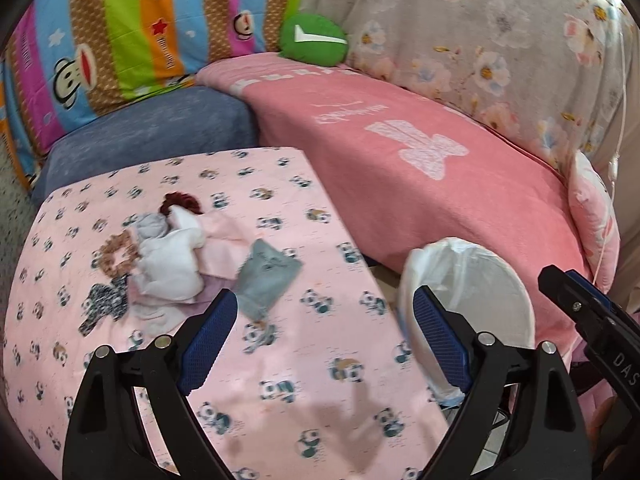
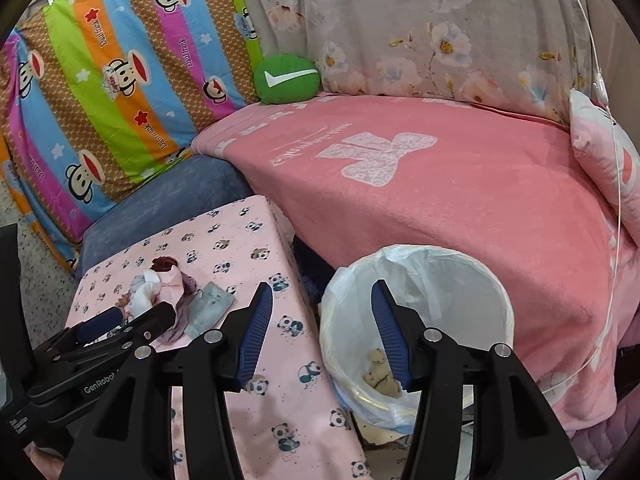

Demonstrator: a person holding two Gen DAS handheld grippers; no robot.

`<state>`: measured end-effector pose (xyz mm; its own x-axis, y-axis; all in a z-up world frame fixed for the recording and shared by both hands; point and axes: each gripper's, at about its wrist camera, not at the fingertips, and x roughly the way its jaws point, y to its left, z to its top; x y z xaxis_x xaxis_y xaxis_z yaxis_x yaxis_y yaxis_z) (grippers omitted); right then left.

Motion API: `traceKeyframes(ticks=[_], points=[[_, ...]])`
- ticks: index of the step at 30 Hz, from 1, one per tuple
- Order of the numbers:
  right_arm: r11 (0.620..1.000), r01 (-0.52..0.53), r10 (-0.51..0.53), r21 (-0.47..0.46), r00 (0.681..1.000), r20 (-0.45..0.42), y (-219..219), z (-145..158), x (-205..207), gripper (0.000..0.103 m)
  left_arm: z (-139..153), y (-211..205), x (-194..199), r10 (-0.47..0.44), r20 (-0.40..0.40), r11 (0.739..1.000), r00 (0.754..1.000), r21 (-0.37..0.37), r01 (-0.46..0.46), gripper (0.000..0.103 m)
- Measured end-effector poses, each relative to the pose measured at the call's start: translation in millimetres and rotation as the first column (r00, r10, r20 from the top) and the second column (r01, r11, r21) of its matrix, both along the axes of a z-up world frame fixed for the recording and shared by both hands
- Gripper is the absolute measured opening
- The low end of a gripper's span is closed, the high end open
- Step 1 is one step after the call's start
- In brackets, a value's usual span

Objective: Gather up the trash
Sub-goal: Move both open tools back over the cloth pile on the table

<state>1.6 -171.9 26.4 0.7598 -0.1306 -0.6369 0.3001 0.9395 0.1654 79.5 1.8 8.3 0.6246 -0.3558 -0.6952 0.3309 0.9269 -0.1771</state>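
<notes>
Both empty claws, left gripper point(image 1: 320, 340) wide and right gripper point(image 2: 320, 328) half-spread, are being held between bin point(image 2: 496, 300), already holding brown scrap point(image 2: 380, 372), and remaining pile point(image 1: 168, 256).

Surface point(image 2: 280, 360): we see a pile of scraps point(image 2: 168, 300) at its far left.
Bin point(image 2: 420, 320): right of the surface, before the sofa point(image 2: 460, 208); we see a crumpled scrap point(image 2: 380, 372) inside.
Cushions: the round cushion point(image 2: 286, 78) lies behind on the sofa.
</notes>
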Motion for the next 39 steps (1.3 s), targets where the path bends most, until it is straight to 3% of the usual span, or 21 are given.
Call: traceKeyframes(ticks=[8, 19, 31, 39], points=[[0.996, -0.092, 0.093, 0.015, 0.995, -0.021, 51, -6, 20, 0.053, -13, 64, 10, 0.143, -0.029, 0.99, 0.989, 0.007, -0.143, 0.09], [0.976, -0.203, 0.208, 0.074, 0.977, -0.056, 117, -28, 56, 0.053, -45, 150, 32, 0.297, -0.106, 0.955, 0.949, 0.006, -0.298, 0.09], [0.952, -0.276, 0.29, 0.13, 0.951, -0.104, 177, -59, 121, 0.053, -85, 209, 69, 0.351, -0.197, 0.932, 0.916, -0.025, -0.362, 0.09], [0.949, -0.29, 0.307, 0.126, 0.94, -0.146, 207, -84, 163, 0.053, -105, 219, 93, 0.321, -0.253, 0.935, 0.912, -0.066, -0.348, 0.087]])
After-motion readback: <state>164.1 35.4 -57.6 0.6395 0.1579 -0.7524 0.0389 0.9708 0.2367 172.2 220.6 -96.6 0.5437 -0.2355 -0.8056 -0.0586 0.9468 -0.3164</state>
